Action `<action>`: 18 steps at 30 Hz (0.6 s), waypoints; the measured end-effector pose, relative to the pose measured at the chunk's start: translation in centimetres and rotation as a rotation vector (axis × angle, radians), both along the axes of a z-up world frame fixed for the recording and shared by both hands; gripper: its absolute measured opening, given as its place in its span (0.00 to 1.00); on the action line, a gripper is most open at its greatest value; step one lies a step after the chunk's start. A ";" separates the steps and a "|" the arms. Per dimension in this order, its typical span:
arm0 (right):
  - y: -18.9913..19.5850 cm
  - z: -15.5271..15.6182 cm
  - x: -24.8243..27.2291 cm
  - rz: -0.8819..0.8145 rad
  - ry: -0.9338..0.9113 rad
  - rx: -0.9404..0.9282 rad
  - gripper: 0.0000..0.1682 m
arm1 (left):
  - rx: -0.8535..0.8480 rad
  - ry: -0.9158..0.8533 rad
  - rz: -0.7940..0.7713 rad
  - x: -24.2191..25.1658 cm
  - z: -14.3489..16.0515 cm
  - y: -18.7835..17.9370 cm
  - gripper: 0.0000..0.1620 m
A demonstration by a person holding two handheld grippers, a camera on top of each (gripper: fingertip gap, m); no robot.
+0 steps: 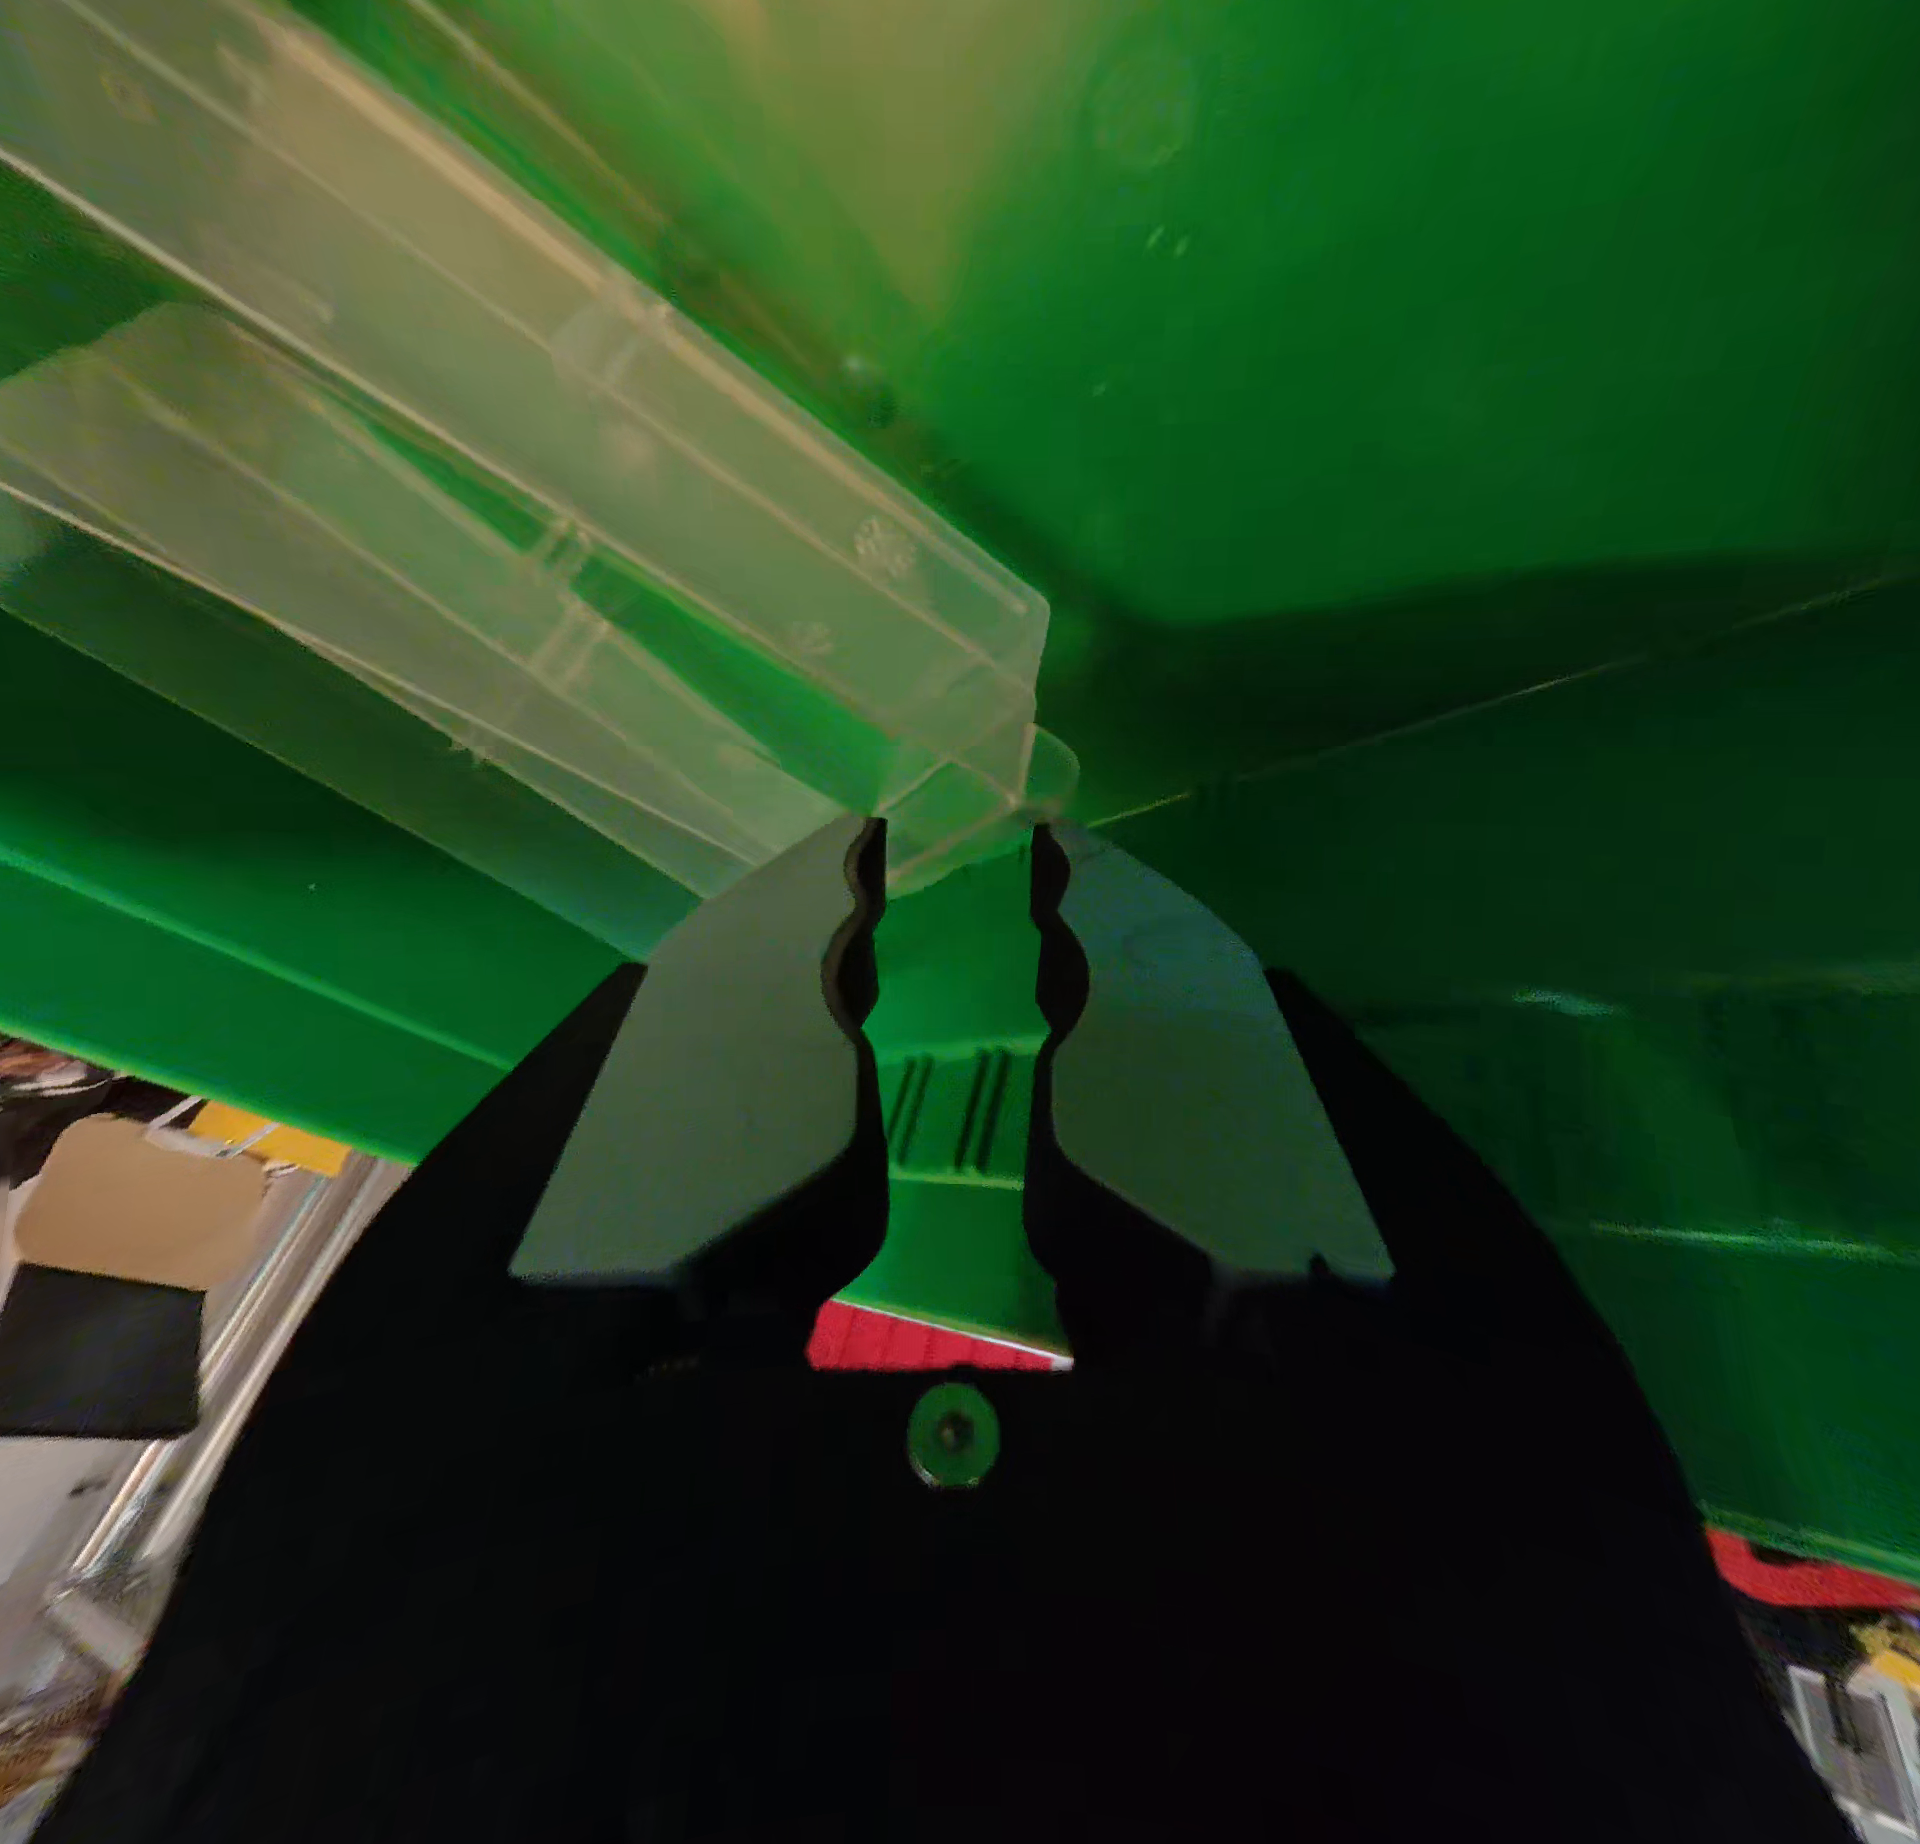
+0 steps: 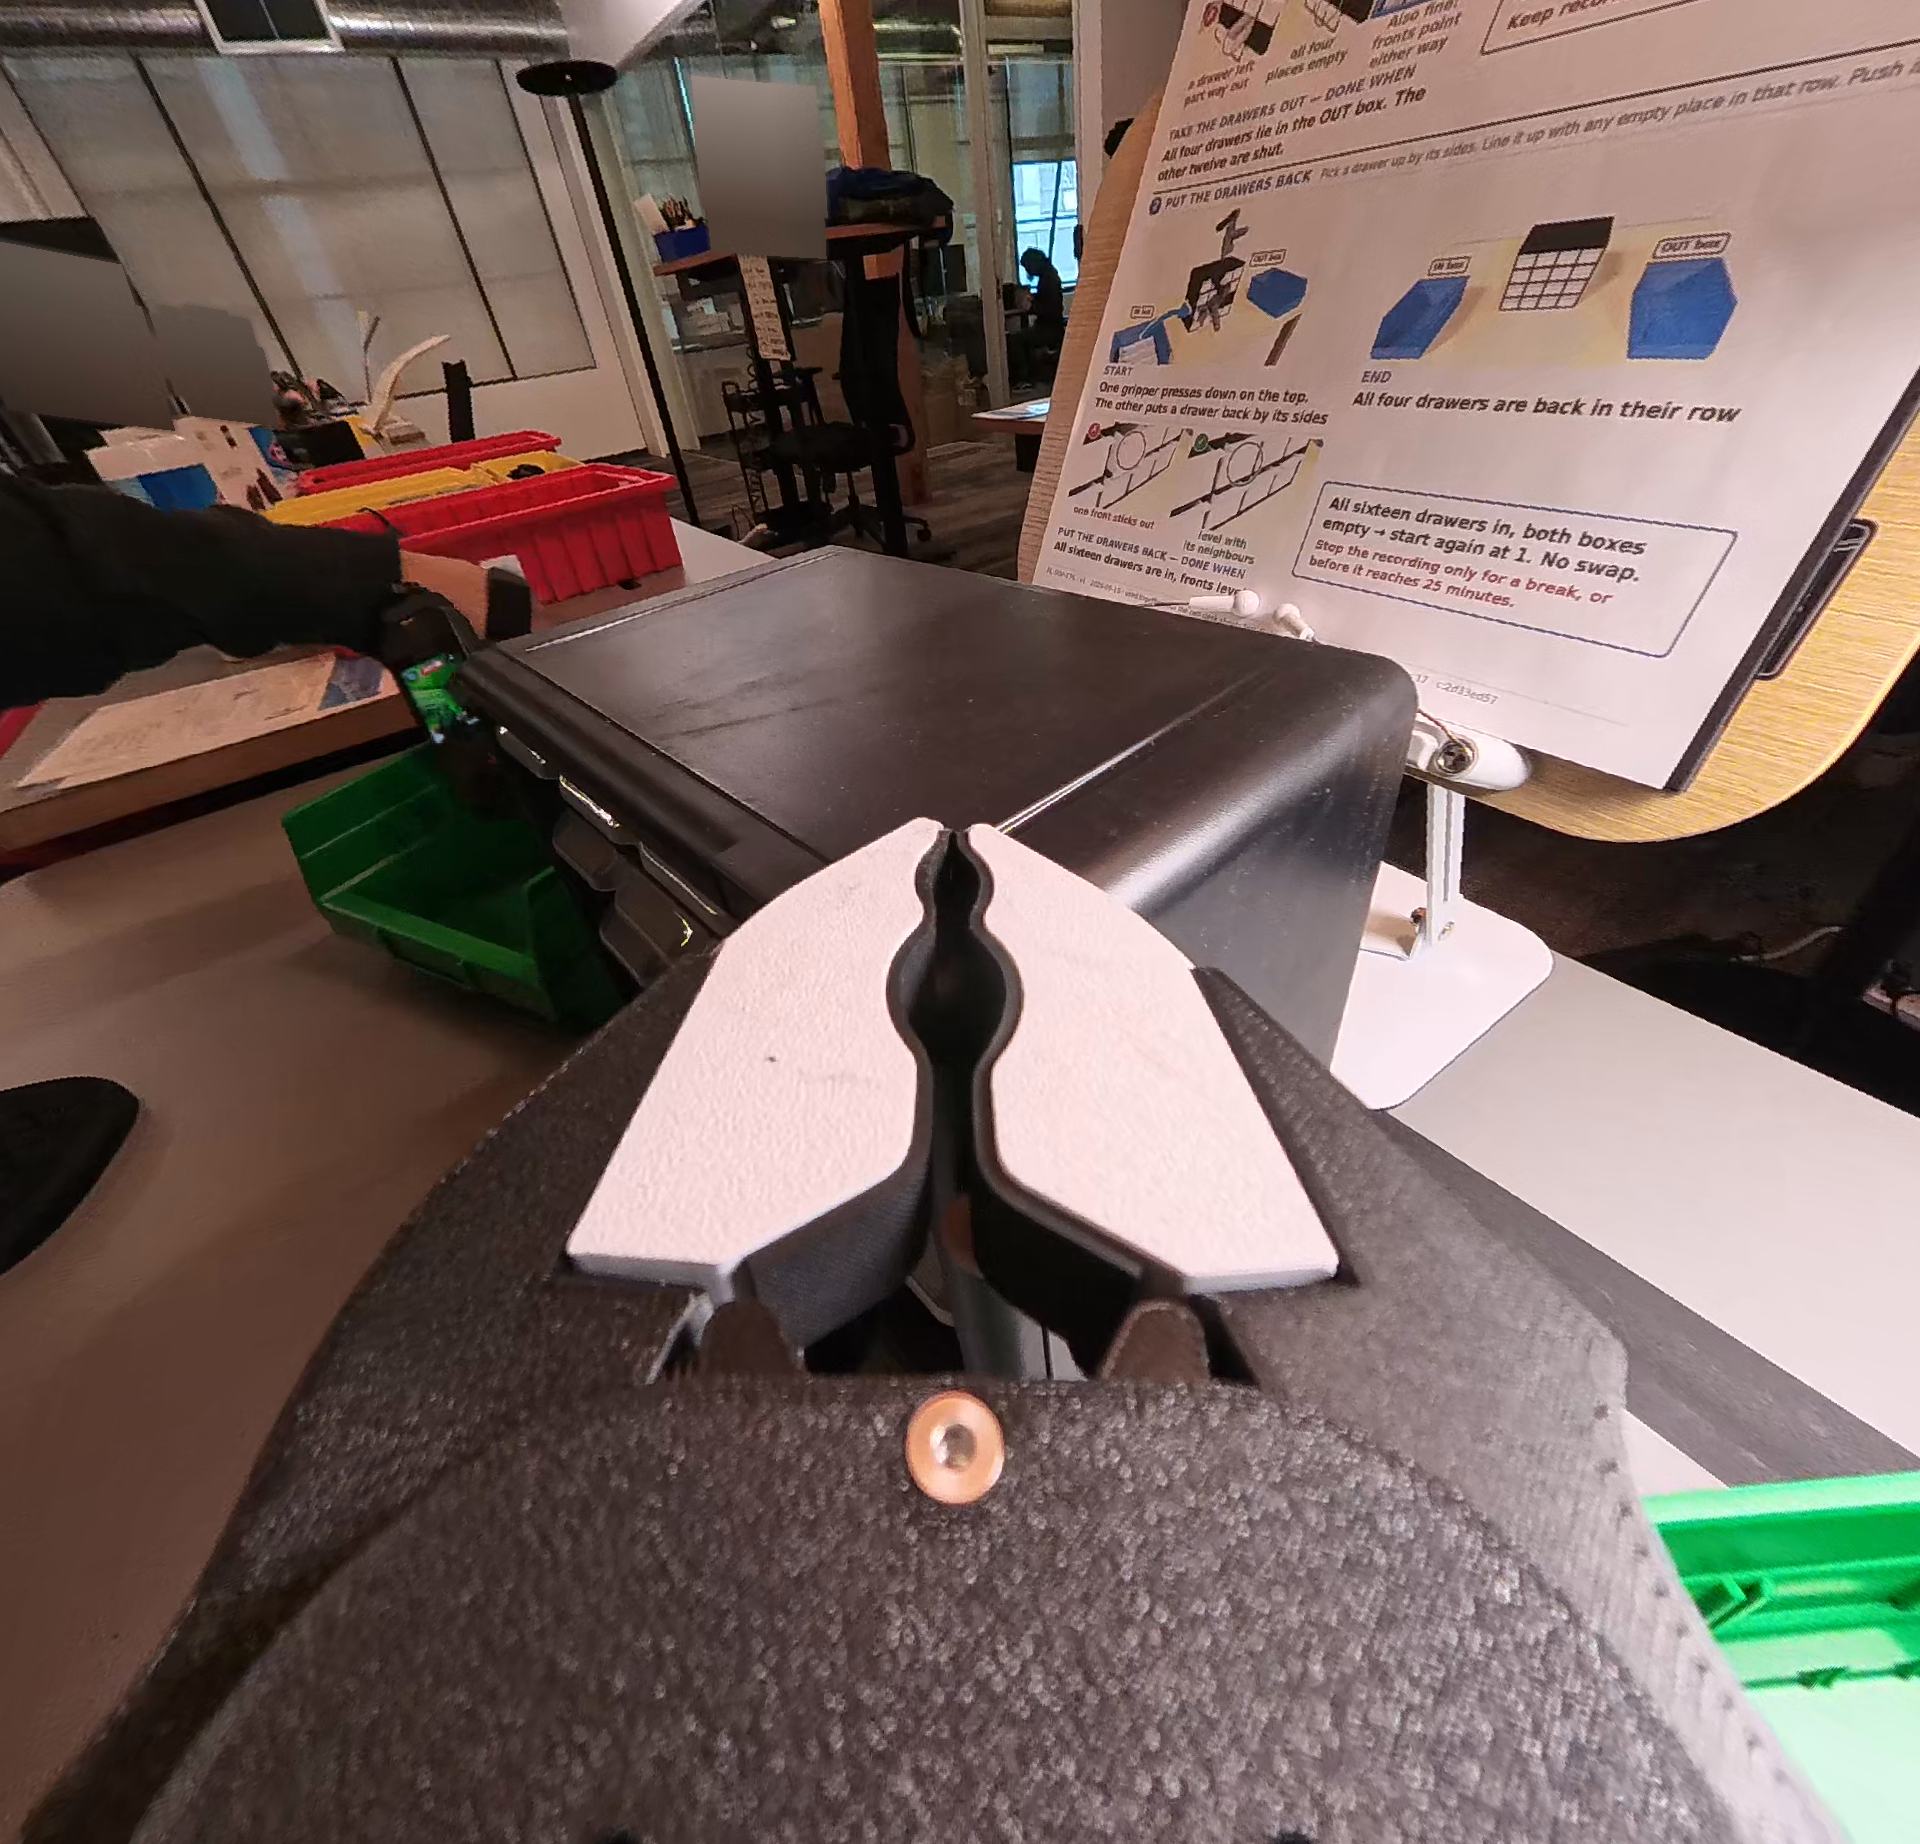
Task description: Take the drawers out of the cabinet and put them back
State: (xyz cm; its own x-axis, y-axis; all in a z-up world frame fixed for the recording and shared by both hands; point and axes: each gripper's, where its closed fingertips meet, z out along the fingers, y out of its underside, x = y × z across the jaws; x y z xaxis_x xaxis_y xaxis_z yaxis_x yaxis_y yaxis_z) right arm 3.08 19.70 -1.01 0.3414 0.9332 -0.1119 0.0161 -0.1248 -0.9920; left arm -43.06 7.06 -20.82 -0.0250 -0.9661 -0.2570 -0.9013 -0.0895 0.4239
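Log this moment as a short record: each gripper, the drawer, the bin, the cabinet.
left gripper: jaws apart, tips at the corner of the clear drawer, grip unclear
right gripper: shut, empty, over the black cabinet
clear drawer: inside the green bin, tilted
green bin: on the table, beside the cabinet's front
cabinet: several drawers in place

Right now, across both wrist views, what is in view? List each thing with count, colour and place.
clear drawer: one seen, transparent, inside the green bin, corner between the left tool's fingers
green bin: two, one left of the cabinet, one at lower right
cabinet: one, black, on the table
red and yellow bins: several, far left
instruction board: one, white, right of the cabinet
sleeve: one, dark, left
left tool: open around the drawer corner
right tool: shut, over the cabinet
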 end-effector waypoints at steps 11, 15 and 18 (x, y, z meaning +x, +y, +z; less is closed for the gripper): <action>0.0 0.0 0.0 -0.002 0.002 -0.001 0.00 | -0.019 -0.298 0.096 7.9 -0.5 -3.7 0.10; 0.0 0.0 0.0 -0.005 -0.002 0.000 0.00 | -0.005 -0.391 0.150 10.4 -0.7 -3.7 0.09; 0.0 0.0 0.0 -0.006 -0.005 0.001 0.00 | 0.007 -0.398 0.172 11.0 -1.1 -3.5 0.09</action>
